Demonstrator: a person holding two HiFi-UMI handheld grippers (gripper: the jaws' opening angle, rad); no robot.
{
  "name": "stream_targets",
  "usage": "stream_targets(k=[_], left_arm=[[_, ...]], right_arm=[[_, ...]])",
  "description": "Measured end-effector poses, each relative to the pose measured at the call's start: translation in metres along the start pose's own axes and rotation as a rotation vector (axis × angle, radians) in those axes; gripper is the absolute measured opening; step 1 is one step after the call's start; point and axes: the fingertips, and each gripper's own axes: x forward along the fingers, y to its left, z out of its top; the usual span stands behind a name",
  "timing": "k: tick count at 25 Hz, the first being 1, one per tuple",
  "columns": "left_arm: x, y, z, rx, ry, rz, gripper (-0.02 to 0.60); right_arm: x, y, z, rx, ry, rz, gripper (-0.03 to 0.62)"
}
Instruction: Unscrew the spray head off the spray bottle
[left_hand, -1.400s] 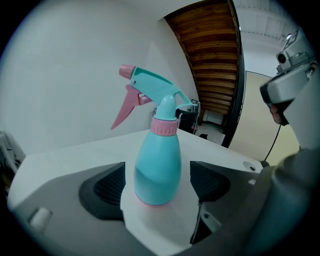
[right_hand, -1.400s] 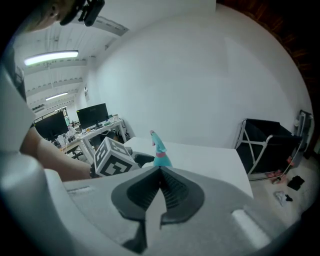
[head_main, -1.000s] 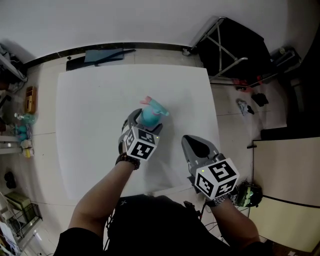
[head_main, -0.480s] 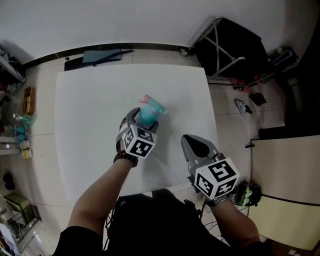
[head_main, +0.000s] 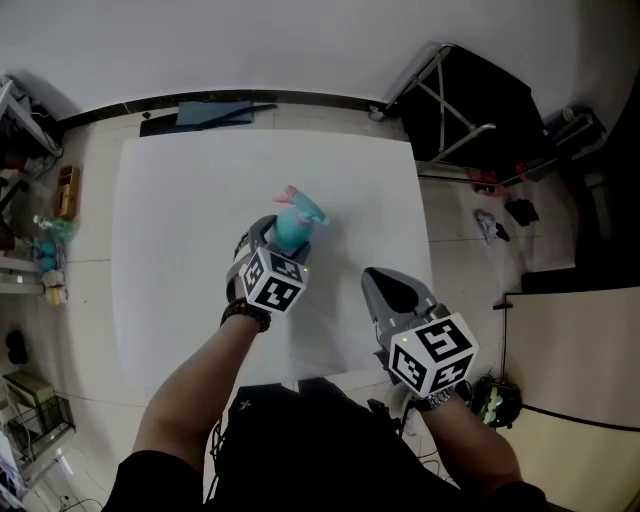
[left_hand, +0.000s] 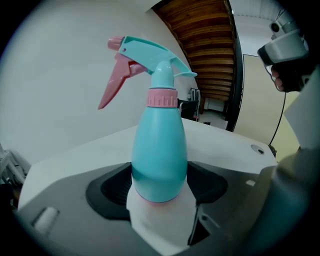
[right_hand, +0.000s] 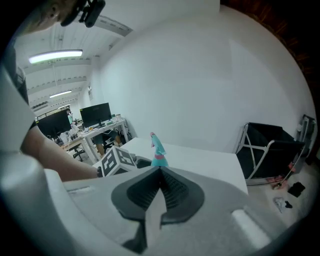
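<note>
On the white table (head_main: 180, 200), roughly at its middle, the teal spray bottle (head_main: 292, 222) stands upright. Our left gripper (head_main: 282, 238) reaches it from the near edge. In the left gripper view its jaws are closing on the bottle's lower body, and the dark pads (left_hand: 112, 187) meet the plastic on both sides. The bottle's base shows just above the table surface between them. The spray head (left_hand: 145, 52) is still seated on the bottle, joined by a pink ribbed collar (left_hand: 161, 97), with the pink trigger (left_hand: 112, 85) hanging down on the left in that view.

Further right, our right gripper (head_main: 385, 285) hovers over the table's near right corner, well apart from the bottle. Its jaws are clenched together with nothing between them. A black folding rack (head_main: 460, 90) stands on the floor beyond the table's far right corner.
</note>
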Motion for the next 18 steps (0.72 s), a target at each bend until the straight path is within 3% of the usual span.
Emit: stream_targets(k=[8,18], left_arm=[[-0.017,0.000,-0.002,0.015,0.029,0.068,0.360],[-0.050,-0.019,-0.002,0.143,0.084,0.131,0.360]], right_arm=[[-0.004,-0.010,0.005,-0.030,-0.024,0.074,-0.009],[-0.009,-0.007,0.013,-0.075,-0.047,0.205,-0.009]])
